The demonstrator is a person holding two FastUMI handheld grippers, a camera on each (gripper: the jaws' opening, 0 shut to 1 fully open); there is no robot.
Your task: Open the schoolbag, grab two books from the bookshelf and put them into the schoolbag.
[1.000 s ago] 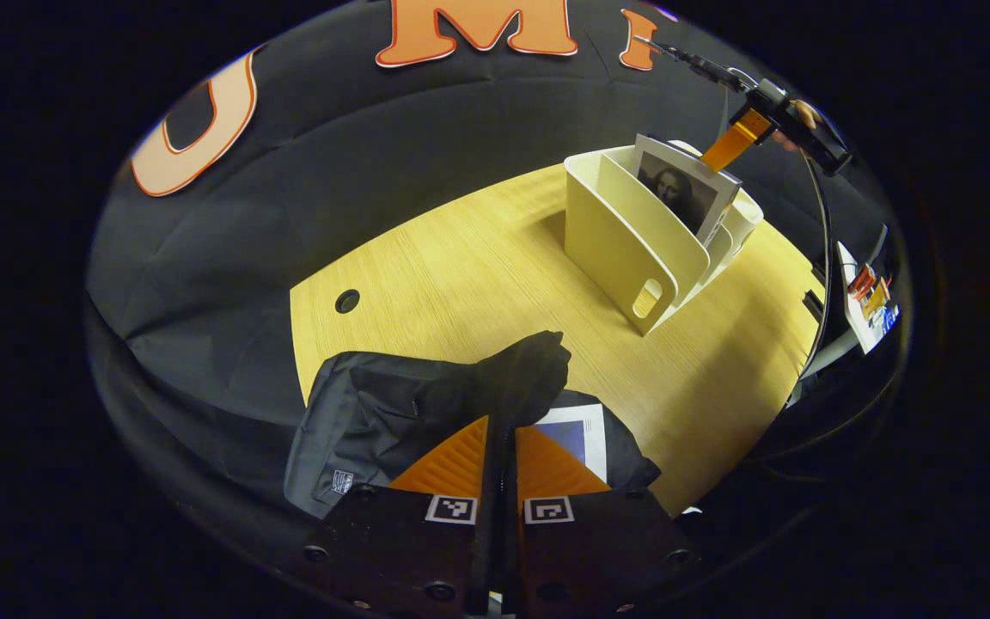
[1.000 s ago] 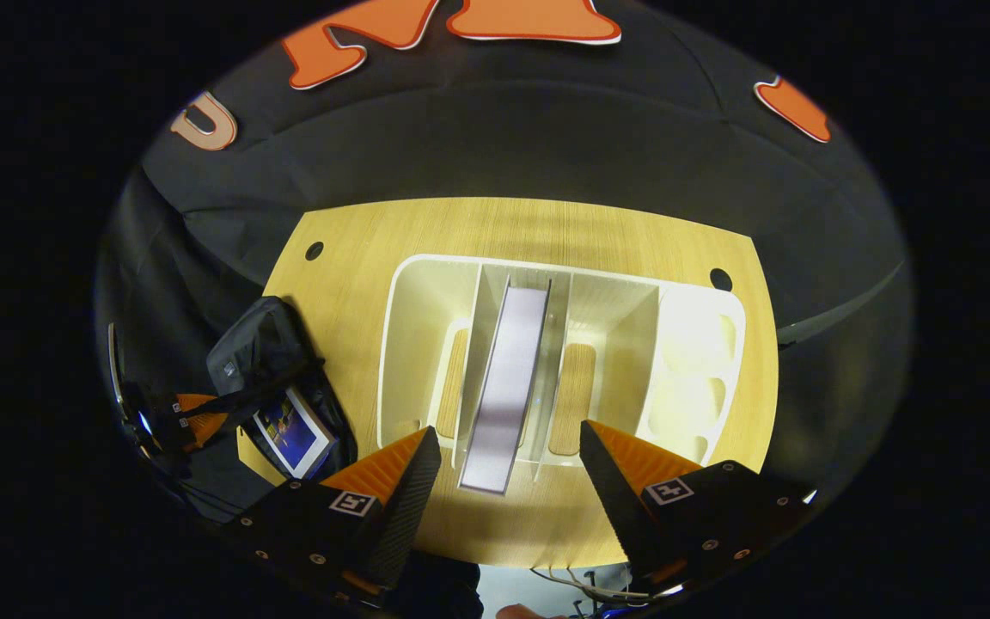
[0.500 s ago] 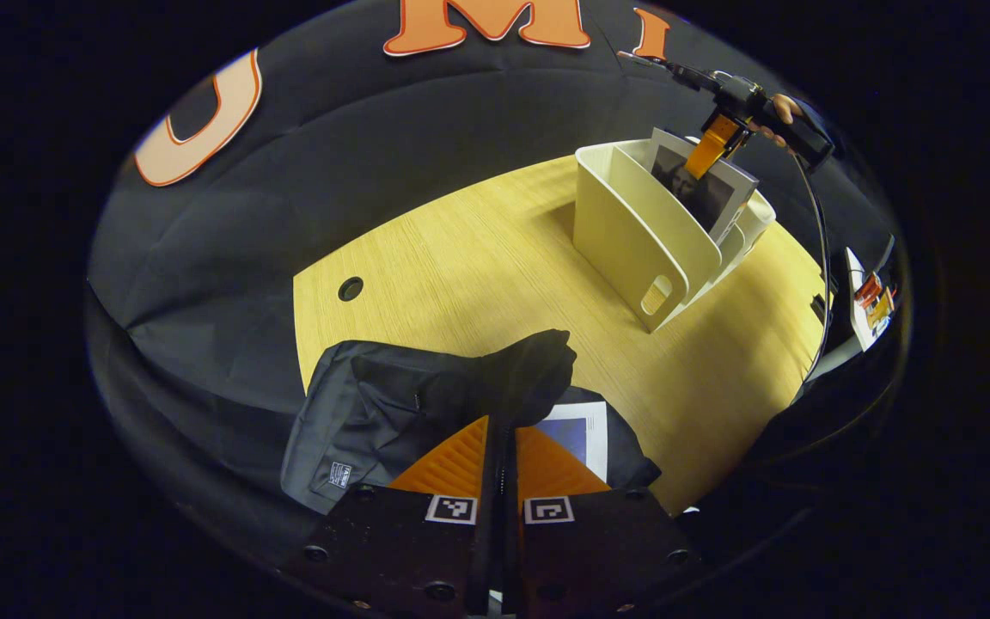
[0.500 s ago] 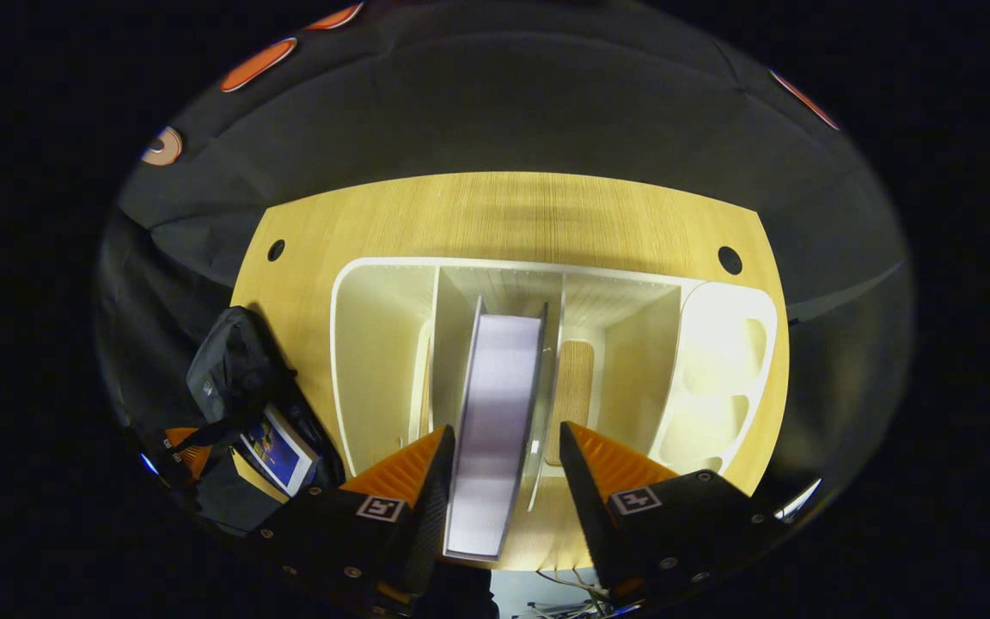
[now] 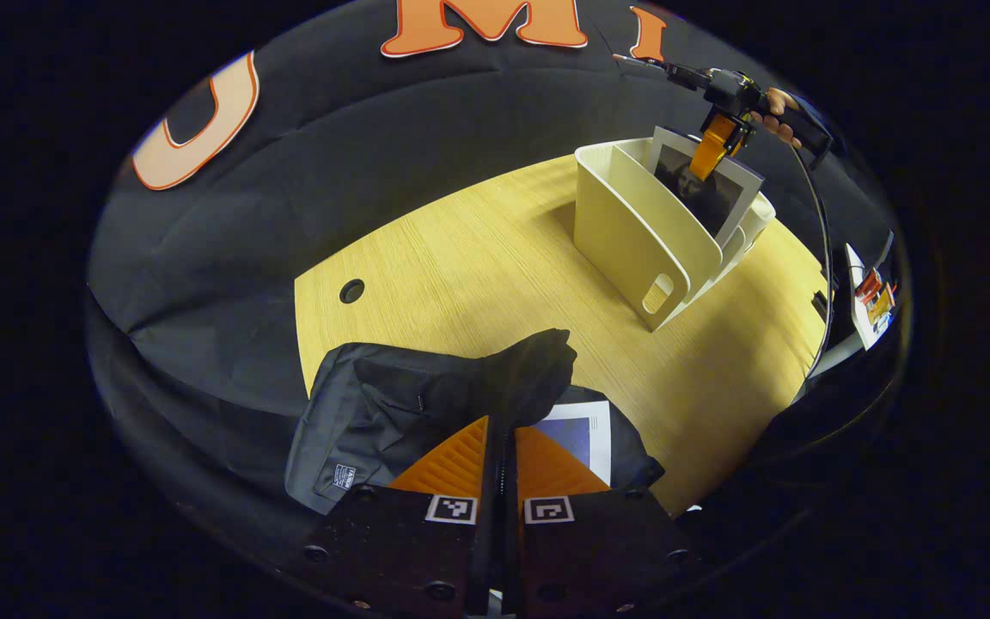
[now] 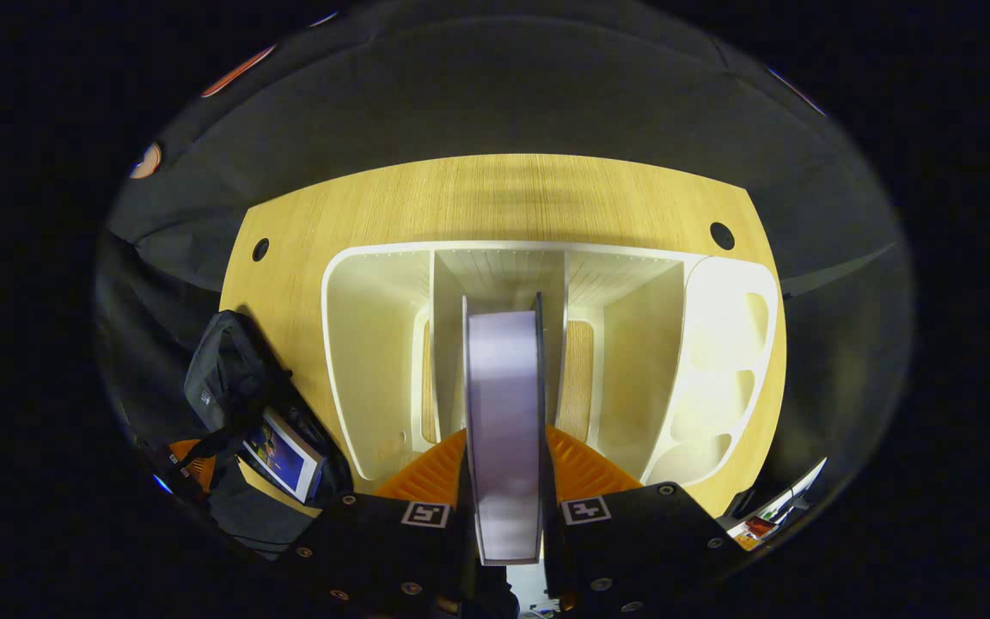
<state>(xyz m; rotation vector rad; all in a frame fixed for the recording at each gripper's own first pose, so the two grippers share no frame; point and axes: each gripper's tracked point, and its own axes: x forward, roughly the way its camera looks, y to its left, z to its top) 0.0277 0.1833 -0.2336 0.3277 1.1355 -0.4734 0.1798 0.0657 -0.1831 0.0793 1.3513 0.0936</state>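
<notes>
The black schoolbag (image 5: 383, 413) lies at the table's near-left corner. My left gripper (image 5: 502, 423) is shut on a fold of its flap (image 5: 534, 370) and holds it up. A blue-covered book (image 5: 583, 432) lies in the bag's mouth. In the right gripper view, the same bag (image 6: 224, 378), book (image 6: 284, 449) and left gripper (image 6: 190, 460) sit far left. The white bookshelf (image 6: 375, 344) stands below my right gripper (image 6: 504, 438). That gripper is shut on the top edge of a second upright book (image 6: 502, 378) in the middle slot. From the left gripper view, the right gripper (image 5: 712, 148) pinches that portrait-covered book (image 5: 714, 193) inside the bookshelf (image 5: 624, 228).
The wooden table (image 5: 478, 266) has cable holes, one on the left (image 5: 351, 291) and one at the back right (image 6: 722, 235). Black cloth hangs behind and left of it. A hand (image 5: 777, 116) holds the right gripper. Small items (image 5: 871, 297) sit off the table's right edge.
My right gripper has dropped onto the upright book and its fingers have gone from wide open to shut on it. The left gripper has kept its hold on the flap.
</notes>
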